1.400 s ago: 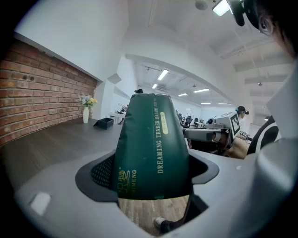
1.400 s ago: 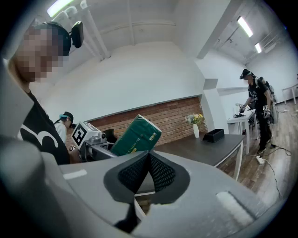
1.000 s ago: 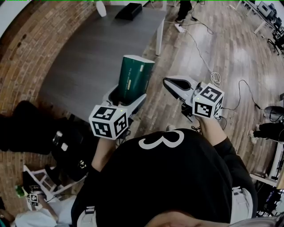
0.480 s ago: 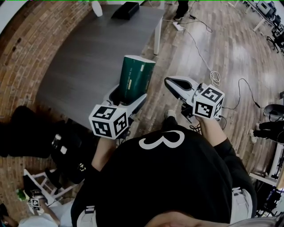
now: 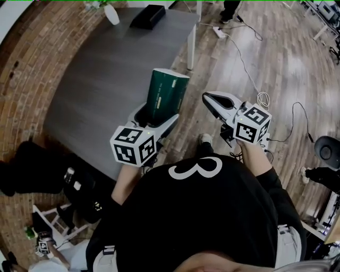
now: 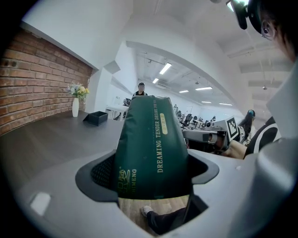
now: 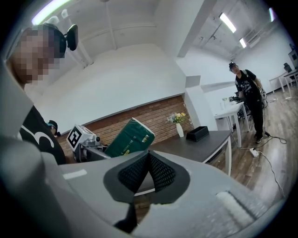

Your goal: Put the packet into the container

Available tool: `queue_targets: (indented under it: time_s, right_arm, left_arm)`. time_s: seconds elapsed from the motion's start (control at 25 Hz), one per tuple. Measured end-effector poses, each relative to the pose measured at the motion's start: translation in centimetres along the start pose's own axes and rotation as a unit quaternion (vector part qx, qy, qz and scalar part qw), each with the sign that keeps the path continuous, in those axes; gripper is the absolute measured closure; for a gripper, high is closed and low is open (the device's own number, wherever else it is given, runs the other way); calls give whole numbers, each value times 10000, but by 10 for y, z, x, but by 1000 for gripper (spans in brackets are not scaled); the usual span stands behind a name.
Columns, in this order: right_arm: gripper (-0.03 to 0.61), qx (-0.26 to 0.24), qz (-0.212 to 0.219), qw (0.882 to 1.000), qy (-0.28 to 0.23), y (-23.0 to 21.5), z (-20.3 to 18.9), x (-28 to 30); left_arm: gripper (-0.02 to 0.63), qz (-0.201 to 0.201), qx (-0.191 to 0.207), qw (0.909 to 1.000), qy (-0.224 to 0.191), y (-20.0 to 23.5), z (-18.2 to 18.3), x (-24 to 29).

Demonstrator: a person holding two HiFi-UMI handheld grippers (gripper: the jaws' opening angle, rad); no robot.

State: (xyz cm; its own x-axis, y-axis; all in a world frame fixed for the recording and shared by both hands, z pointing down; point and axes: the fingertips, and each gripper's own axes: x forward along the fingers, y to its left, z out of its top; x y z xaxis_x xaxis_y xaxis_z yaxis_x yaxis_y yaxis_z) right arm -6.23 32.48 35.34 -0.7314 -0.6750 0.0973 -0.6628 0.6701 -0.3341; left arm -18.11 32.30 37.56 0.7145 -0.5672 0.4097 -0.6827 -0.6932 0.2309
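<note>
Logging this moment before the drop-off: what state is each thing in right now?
green packet: upright, clamped, held in the air.
left hand-held gripper: shut on the green packet.
right hand-held gripper: jaws together, empty.
black container: at the table's far end, packet not in it.
vase: upright, holding flowers.

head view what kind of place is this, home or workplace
Probably an open-plan office or lab: a brick wall, a long grey table on a wood floor with loose cables, and rows of desks under strip lights.
</note>
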Motion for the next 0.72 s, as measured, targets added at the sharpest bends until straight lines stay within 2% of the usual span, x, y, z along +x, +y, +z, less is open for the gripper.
queue_targets:
  time_s: [0.48, 0.72]
  right_arm:
    - [577, 26, 334, 9994, -78, -183, 93, 3]
    - [577, -132, 460, 9988, -61, -226, 117, 15]
  left_arm:
    - [161, 382, -139, 9992, -3, 17, 100, 166]
    - [161, 442, -84, 9989, -108, 20, 130, 207]
